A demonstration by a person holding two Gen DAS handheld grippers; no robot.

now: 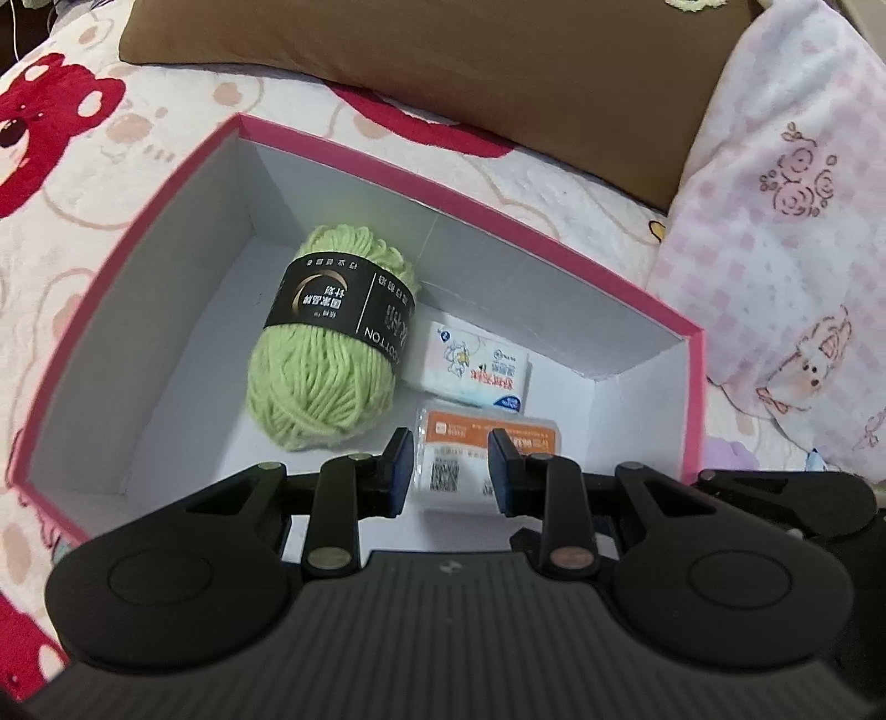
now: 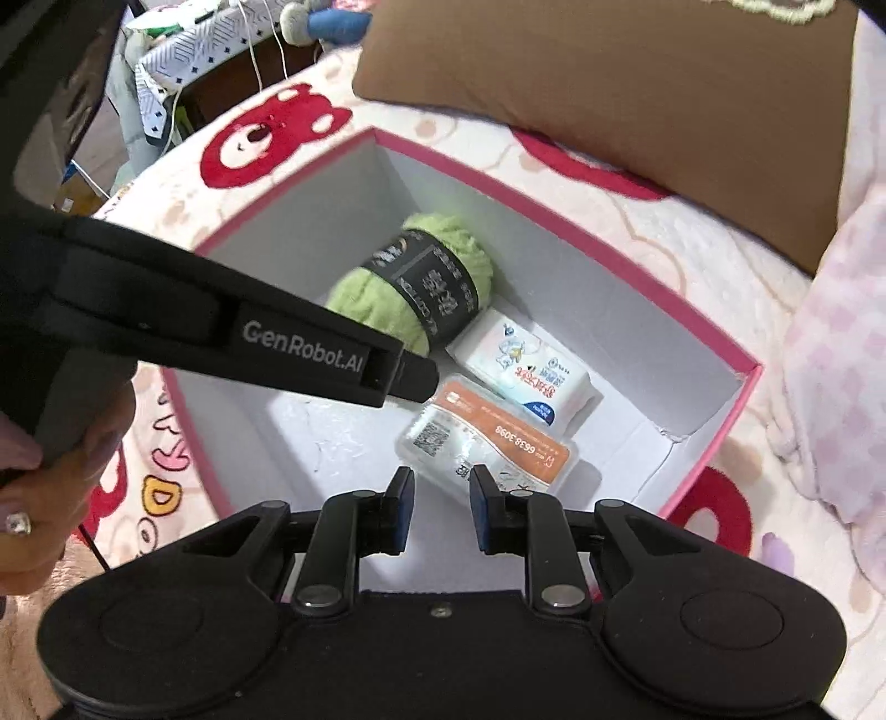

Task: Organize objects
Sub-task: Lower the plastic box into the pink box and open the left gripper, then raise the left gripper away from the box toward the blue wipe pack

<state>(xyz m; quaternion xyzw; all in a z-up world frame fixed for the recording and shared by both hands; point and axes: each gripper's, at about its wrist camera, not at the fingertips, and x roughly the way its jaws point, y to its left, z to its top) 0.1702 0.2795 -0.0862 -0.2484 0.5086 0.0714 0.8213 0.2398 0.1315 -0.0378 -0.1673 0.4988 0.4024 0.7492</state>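
A pink-rimmed white box [image 1: 554, 232] lies on the bed. Inside it are a green yarn ball [image 1: 326, 354] with a black band, a white tissue pack [image 1: 476, 368] and an orange-and-white tissue pack [image 1: 476, 443]. My left gripper [image 1: 451, 471] is open, its fingers astride the near end of the orange pack, above it. In the right wrist view the box [image 2: 581, 232], yarn [image 2: 415, 288], white pack [image 2: 526, 371] and orange pack [image 2: 487, 443] show. My right gripper [image 2: 442, 501] is open and empty above the box's near side. The left gripper's body [image 2: 277, 343] reaches in from the left.
A brown pillow [image 1: 498, 83] lies behind the box and a pink-checked pillow [image 1: 786, 249] to its right. The bedspread [image 1: 83, 183] has red bear prints. Clutter and cables [image 2: 210, 50] stand beyond the bed's far left edge.
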